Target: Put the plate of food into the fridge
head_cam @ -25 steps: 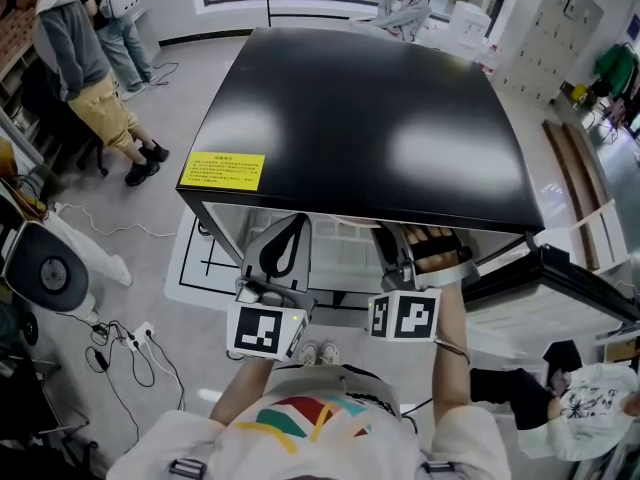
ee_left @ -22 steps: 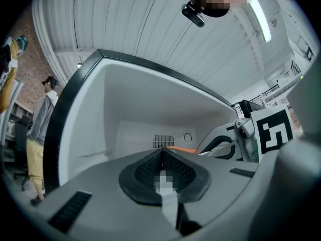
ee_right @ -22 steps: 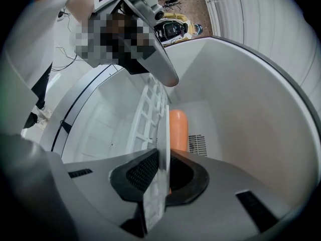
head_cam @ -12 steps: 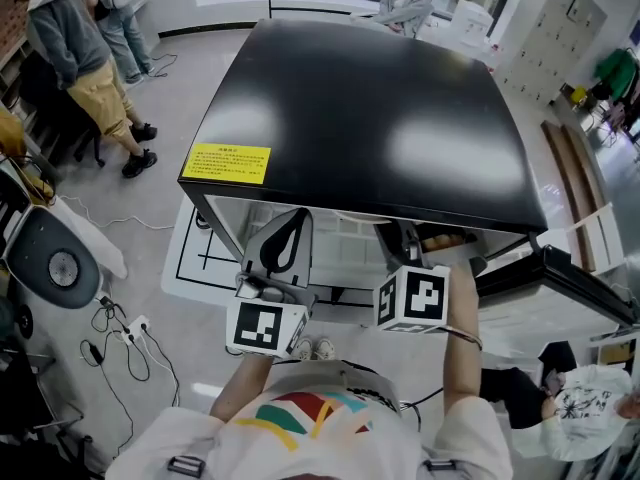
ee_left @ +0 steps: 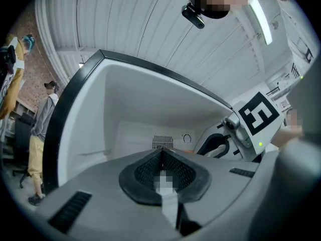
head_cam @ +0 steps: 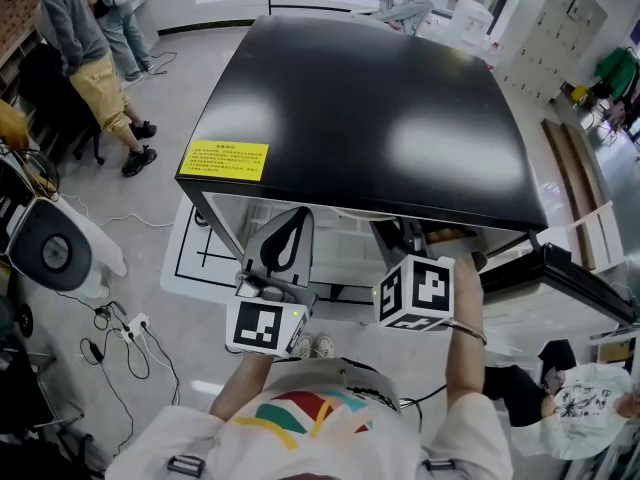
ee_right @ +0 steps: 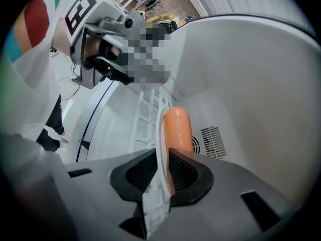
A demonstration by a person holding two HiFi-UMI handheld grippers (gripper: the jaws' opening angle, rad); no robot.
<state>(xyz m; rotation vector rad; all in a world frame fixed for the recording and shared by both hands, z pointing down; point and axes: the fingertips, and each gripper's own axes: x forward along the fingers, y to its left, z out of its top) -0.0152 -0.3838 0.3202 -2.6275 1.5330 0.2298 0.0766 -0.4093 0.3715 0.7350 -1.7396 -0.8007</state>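
Left gripper (ee_left: 161, 157), jaws pressed together and empty, faces the white interior of an open fridge (ee_left: 130, 104); a vent grille (ee_left: 162, 141) sits on its back wall.

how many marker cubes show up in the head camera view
2. One marker cube sits on the left gripper, low and left of centre; the other cube is on the right gripper, just to its right. No more seem hidden.

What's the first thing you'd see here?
The huge shiny black fridge top fills the middle of the head view, with a yellow sticker at its left front corner. Inside the fridge, the right gripper pinches a white plate carrying an orange sausage.
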